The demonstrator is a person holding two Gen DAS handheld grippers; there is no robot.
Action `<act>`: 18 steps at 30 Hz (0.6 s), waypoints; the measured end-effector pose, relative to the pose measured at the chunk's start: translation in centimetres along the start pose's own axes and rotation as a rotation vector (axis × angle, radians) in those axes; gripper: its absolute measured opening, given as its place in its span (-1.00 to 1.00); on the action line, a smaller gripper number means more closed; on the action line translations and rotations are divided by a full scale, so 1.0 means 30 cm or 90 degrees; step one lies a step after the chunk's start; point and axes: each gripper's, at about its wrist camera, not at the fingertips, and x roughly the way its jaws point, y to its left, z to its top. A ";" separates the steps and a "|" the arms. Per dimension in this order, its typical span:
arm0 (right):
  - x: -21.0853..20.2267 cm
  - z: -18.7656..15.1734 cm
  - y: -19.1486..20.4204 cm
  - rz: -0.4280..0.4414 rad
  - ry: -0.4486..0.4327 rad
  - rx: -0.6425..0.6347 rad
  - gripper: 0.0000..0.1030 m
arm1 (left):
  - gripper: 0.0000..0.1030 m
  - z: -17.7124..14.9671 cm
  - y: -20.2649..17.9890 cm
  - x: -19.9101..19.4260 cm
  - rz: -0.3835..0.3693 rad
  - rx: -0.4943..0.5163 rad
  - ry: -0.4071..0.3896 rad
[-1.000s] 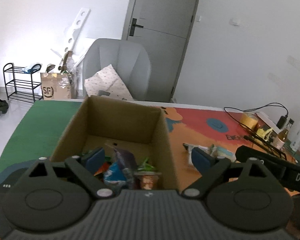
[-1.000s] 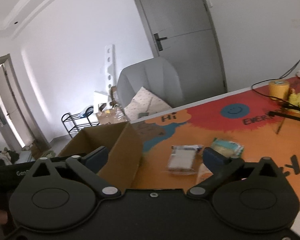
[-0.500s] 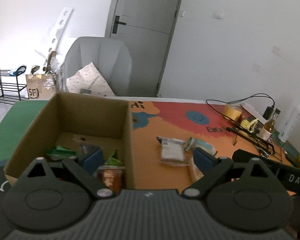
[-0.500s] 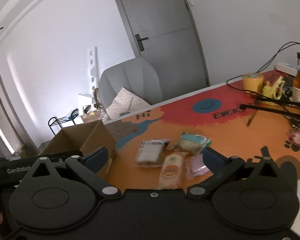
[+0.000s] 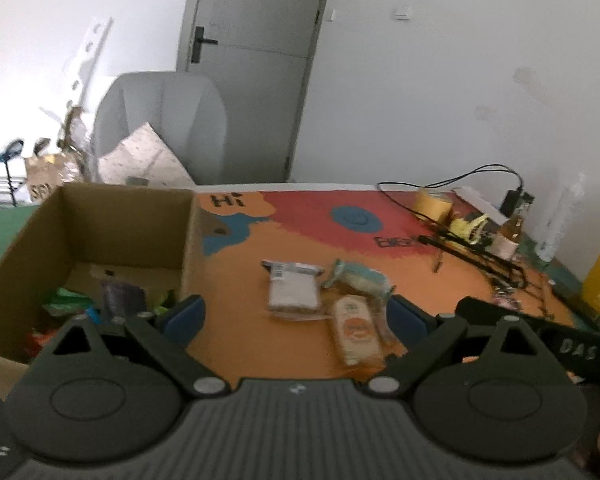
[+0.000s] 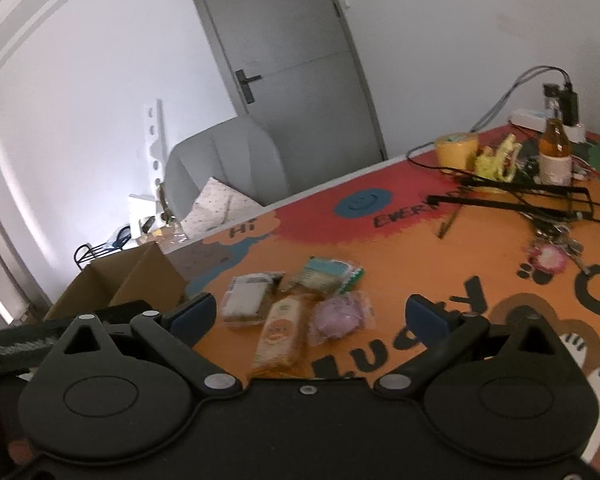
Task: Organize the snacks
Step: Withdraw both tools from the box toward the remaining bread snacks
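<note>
Snack packets on orange table mat: white-grey packet [image 6: 246, 301], teal-green packet [image 6: 329, 275], orange-labelled pack [image 6: 281, 333], pink-purple pouch [image 6: 341, 316], clustered right of cardboard box [image 5: 100, 240]. Left gripper [image 5: 296, 318] and right gripper [image 6: 310, 316]: jaws wide apart, empty.

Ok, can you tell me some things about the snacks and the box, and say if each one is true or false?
1. Both grippers, left and right, are open and hold nothing. True.
2. The cardboard box is empty. False: several snacks already lie inside it.
3. A purple snack packet lies on the table beside the orange snack packet. True.
4. The glass bottle is lying on its side. False: it stands upright.
</note>
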 end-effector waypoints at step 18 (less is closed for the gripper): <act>0.028 -0.037 -0.150 -0.018 0.021 0.048 0.97 | 0.82 -0.052 -0.117 0.139 -0.027 0.026 0.042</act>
